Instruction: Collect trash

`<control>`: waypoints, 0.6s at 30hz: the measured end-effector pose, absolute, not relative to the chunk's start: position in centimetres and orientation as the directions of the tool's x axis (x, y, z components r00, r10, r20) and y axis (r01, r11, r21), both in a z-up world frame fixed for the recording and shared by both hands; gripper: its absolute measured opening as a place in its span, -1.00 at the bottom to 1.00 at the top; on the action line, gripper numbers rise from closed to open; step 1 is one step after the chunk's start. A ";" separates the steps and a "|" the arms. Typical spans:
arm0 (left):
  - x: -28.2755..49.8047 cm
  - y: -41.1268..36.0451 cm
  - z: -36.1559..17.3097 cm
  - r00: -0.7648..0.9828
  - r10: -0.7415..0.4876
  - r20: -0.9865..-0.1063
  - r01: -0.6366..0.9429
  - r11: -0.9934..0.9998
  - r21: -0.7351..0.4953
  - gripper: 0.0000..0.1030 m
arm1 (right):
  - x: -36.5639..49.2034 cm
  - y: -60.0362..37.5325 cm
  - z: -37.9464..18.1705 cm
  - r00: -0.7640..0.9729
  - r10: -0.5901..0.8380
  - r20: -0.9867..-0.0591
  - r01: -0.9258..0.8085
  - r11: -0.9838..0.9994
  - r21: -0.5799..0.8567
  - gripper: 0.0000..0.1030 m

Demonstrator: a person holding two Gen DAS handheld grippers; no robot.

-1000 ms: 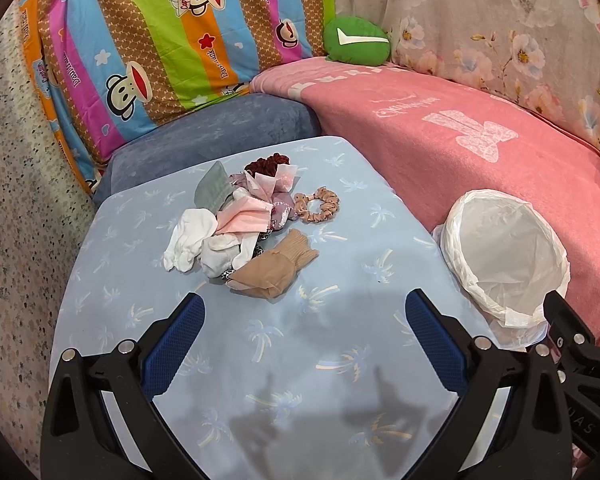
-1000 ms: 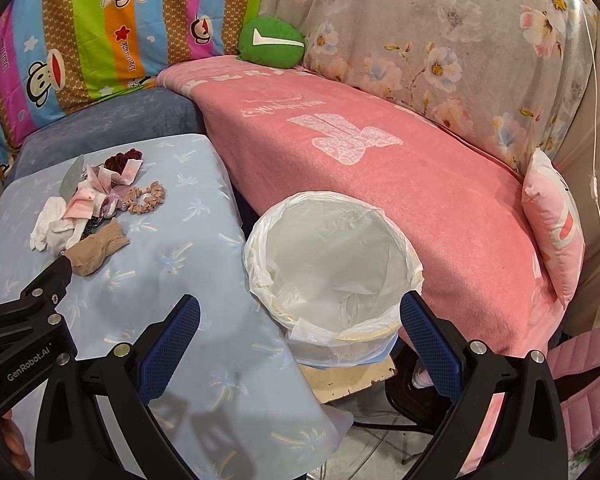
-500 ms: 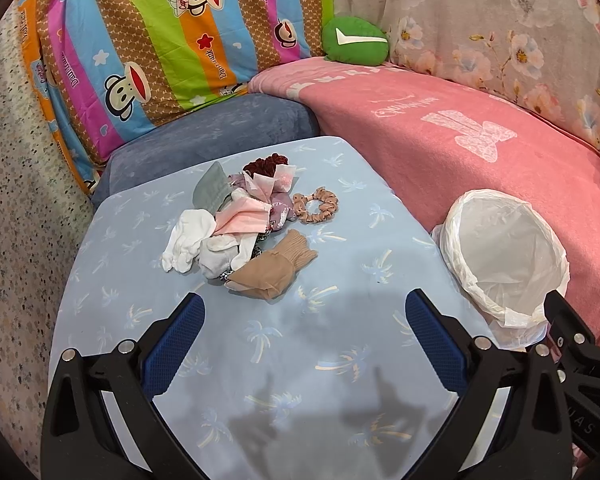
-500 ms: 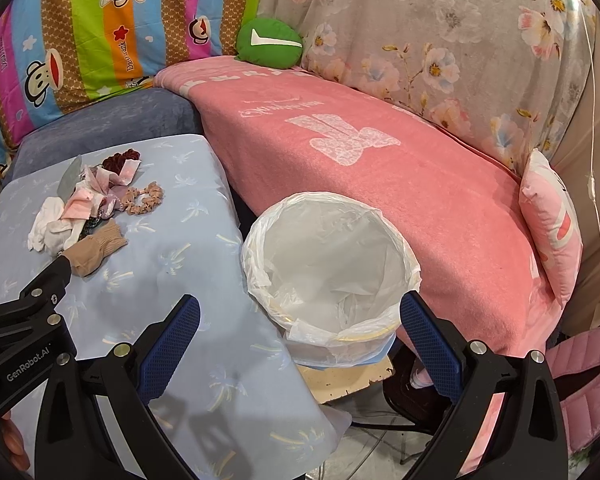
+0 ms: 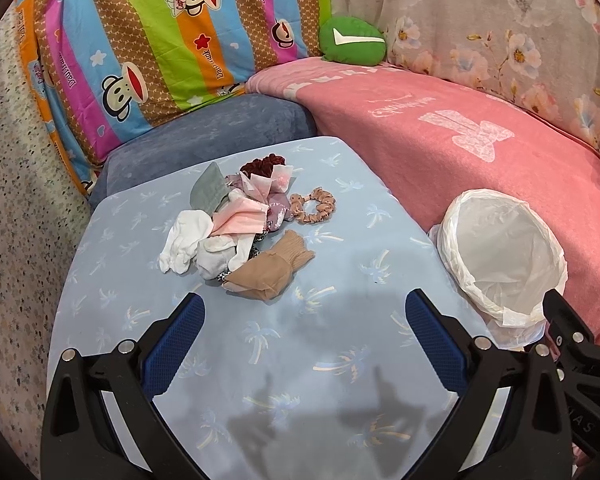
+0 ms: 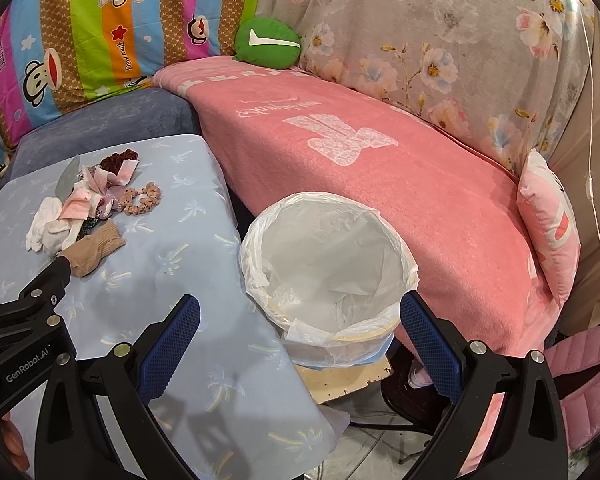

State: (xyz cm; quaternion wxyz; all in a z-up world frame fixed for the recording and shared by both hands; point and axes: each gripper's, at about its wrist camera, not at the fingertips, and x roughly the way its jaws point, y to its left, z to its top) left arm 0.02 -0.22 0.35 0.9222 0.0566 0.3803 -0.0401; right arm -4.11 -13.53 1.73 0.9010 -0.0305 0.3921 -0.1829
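On the palm-print tablecloth (image 5: 260, 344) lies a crumpled fabric heap (image 5: 236, 236) (soft, limp); both grippers' fingers (image 5: 176, 340) gape wide, empty.

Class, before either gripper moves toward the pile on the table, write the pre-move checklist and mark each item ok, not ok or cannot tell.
1. Left gripper open and empty: ok.
2. Right gripper open and empty: ok.
3. Lined bin mouth open, nothing lying across it: ok.
4. Path from left gripper to the tan stocking, the pile's nearest item: bare tablecloth, ok.
5. Stocking free of the white socks beside it: cannot tell, they overlap.
6. Which pile items count as trash, for example the scrunchie: cannot tell.
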 end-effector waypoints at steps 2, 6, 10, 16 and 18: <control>0.1 -0.1 0.4 0.705 -0.035 -0.708 0.119 0.990 0.070 0.86 | -4.1 -13.5 1.7 0.627 -0.355 -0.694 0.306 0.931 -0.200 0.90; 0.3 0.3 0.6 0.701 -0.048 -0.712 0.123 0.991 0.054 0.86 | -4.0 -13.3 1.9 0.629 -0.358 -0.690 0.303 0.931 -0.206 0.90; 0.4 0.7 0.6 0.700 -0.056 -0.711 0.123 0.992 0.042 0.86 | -3.7 -13.0 2.0 0.630 -0.361 -0.687 0.302 0.929 -0.212 0.90; 0.6 1.3 0.5 0.700 -0.064 -0.711 0.120 0.992 0.029 0.86 | -3.5 -12.5 1.9 0.630 -0.362 -0.687 0.299 0.930 -0.215 0.90; 0.7 1.7 0.5 0.701 -0.066 -0.710 0.117 0.993 0.024 0.86 | -3.3 -12.0 1.8 0.630 -0.363 -0.687 0.296 0.930 -0.220 0.90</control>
